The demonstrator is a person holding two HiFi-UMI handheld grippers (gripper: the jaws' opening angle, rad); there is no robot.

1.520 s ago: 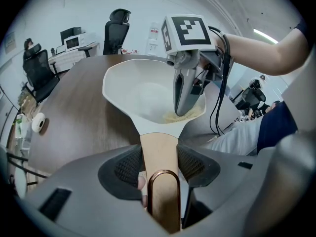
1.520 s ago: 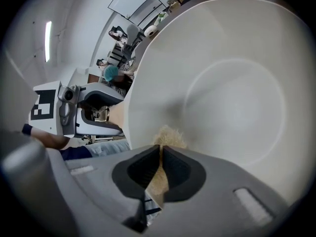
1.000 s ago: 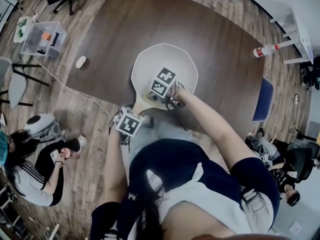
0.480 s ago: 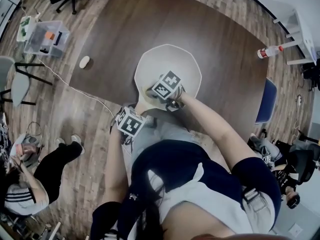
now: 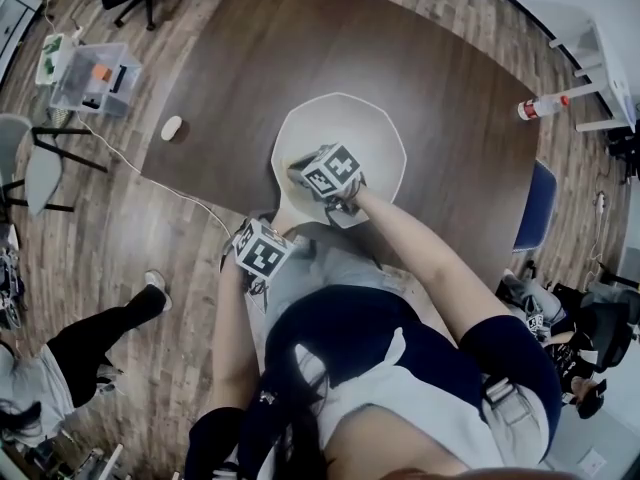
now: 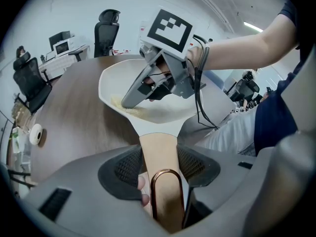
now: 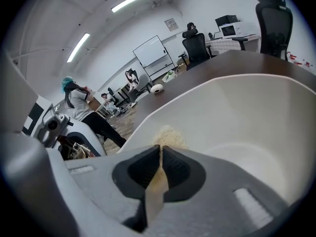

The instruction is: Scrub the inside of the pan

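Note:
A cream-white pan (image 5: 372, 128) sits on the dark table near its front edge, its wooden handle (image 6: 159, 152) pointing toward me. My left gripper (image 5: 282, 232) is shut on that handle, just past its copper hanging loop. My right gripper (image 5: 298, 175) reaches inside the pan and is shut on a thin yellowish scrub pad (image 7: 168, 134), which it presses against the pan's left inner wall (image 7: 237, 107). In the left gripper view the right gripper (image 6: 125, 101) points down into the pan (image 6: 165, 110), with the scrub pad (image 6: 129, 109) under its tip.
The dark wooden table (image 5: 300, 38) stretches beyond the pan. A small white roll (image 5: 172, 127) lies near its left edge. On the floor are a clear plastic bin (image 5: 90, 76), a cable and a blue chair (image 5: 527, 206). A bottle (image 5: 540, 107) stands far right. A person (image 5: 45, 368) stands lower left.
My right gripper has turned and shifted slightly toward the pan's left wall with the pad. The left gripper stays on the handle. The person at lower left got up and moved leftward.

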